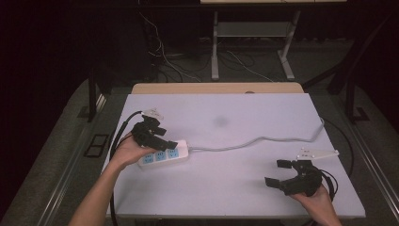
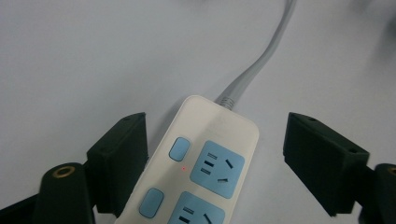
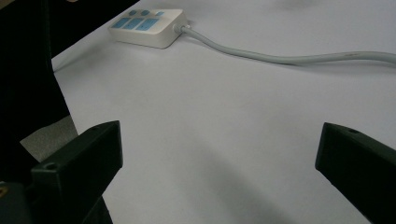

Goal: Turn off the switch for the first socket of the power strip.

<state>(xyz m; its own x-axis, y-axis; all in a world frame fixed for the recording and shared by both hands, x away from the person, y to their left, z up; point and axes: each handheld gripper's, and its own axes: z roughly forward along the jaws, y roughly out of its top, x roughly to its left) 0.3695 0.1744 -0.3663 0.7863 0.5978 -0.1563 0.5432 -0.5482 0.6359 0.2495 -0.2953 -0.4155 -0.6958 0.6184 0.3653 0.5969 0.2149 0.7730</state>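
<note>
**High view to gripper views: power strip straddled, not yet clamped**

High view: a white power strip (image 1: pixel 163 154) is seen lying flat at the left of the tabletop (image 1: pixel 244 188), its grey cord (image 1: pixel 263 139) trailing right toward the far edge. The left gripper (image 1: pixel 162 143) is placed over the strip's near-left part. The right gripper (image 1: pixel 277 173) is held near the front right corner, well apart from the strip, its jaws spread with nothing between them.

Left gripper view: the cord end of the strip (image 2: pixel 205 158) is framed between the two black jaws. The left-hand jaw stands just beside or touching the strip's edge; which cannot be told. A clear gap is left at the right-hand jaw, so the strip is not squeezed. A small red indicator (image 2: pixel 184 168) is noted beside the blue switch (image 2: pixel 180 149).

Right gripper view: the jaws stand wide over bare tabletop; the strip (image 3: pixel 148 27) lies far off at upper left.

Risk, as judged: the strip sits off-centre and askew between the jaws, so on closing it could be pushed sideways or twisted rather than gripped. A switch could be pressed by a jaw. The stiff cord could drag the strip if lifted.
</note>
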